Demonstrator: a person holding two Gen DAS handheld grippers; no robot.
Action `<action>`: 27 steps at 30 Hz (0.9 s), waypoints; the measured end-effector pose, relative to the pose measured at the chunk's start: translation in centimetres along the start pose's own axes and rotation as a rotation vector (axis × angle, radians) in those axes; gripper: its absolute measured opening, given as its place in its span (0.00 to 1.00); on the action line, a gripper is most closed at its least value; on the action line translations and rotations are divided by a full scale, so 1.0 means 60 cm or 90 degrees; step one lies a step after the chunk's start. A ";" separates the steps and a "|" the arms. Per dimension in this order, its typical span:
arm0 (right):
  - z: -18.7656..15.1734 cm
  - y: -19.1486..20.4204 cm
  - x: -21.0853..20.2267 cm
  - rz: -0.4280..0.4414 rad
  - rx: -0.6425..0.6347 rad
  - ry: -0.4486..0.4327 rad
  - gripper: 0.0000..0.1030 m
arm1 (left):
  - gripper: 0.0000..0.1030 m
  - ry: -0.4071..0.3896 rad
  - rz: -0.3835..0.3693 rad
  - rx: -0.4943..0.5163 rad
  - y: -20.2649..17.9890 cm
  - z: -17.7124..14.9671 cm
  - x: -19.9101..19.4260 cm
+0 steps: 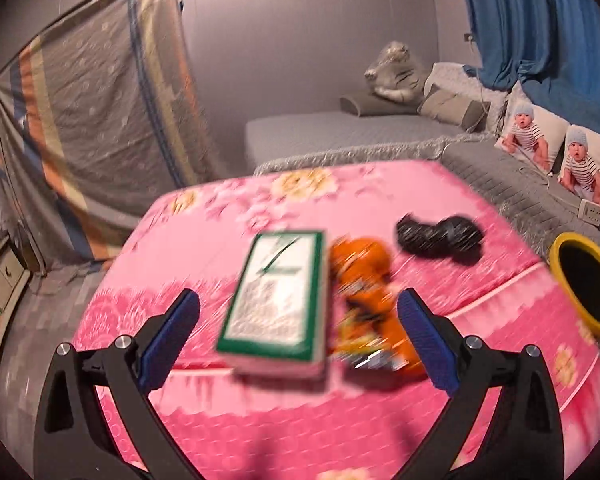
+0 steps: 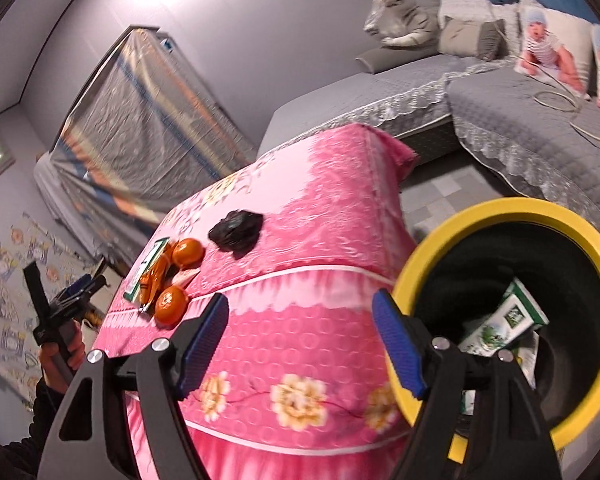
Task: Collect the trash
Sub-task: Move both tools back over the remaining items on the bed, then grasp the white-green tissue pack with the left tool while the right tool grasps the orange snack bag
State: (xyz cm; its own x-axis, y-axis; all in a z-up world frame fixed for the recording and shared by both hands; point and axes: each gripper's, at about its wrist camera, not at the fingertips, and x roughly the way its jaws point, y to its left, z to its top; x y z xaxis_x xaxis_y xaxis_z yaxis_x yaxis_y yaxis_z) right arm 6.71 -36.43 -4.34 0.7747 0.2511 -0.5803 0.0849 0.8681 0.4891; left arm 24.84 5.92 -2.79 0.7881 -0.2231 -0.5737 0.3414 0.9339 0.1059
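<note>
Left gripper (image 1: 298,332) is hovering wide open, empty, over the green-and-white box (image 1: 276,296) and orange wrapper (image 1: 366,300) on the pink-covered table (image 1: 260,420). Right gripper (image 2: 300,344), also wide and empty, is sitting beside the yellow-rimmed bin (image 2: 512,208), already holding cartons (image 2: 504,320). Black crumpled bag (image 2: 236,230) is waiting too. Roughly midway.

We count one green-and-white carton (image 1: 275,296), one orange foil wrapper (image 2: 153,280), two round orange fruits (image 2: 187,253), one crumpled black plastic bag (image 2: 236,231), one yellow-rimmed black bin (image 2: 500,208).
</note>
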 end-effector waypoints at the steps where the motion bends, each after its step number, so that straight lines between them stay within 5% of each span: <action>1: 0.001 0.012 0.008 0.002 -0.007 0.005 0.69 | 0.92 0.008 -0.002 0.002 0.015 -0.011 0.007; 16: 0.010 0.100 0.074 0.021 -0.065 0.048 0.69 | 0.92 0.097 -0.058 0.066 0.005 -0.039 0.095; 19: 0.013 0.098 0.077 0.023 -0.060 0.049 0.69 | 0.92 0.106 -0.028 0.086 -0.003 -0.038 0.114; 27: 0.024 0.095 0.097 0.026 -0.053 0.062 0.69 | 0.92 0.148 -0.055 0.011 0.027 -0.030 0.155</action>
State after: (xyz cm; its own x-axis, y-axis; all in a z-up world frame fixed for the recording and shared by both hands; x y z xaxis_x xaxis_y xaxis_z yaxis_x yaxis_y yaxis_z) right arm 12.63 -30.66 -3.99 0.7111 0.3241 -0.6240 -0.0006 0.8877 0.4603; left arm 31.80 5.85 -9.40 0.6175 -0.2304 -0.7521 0.4135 0.9084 0.0612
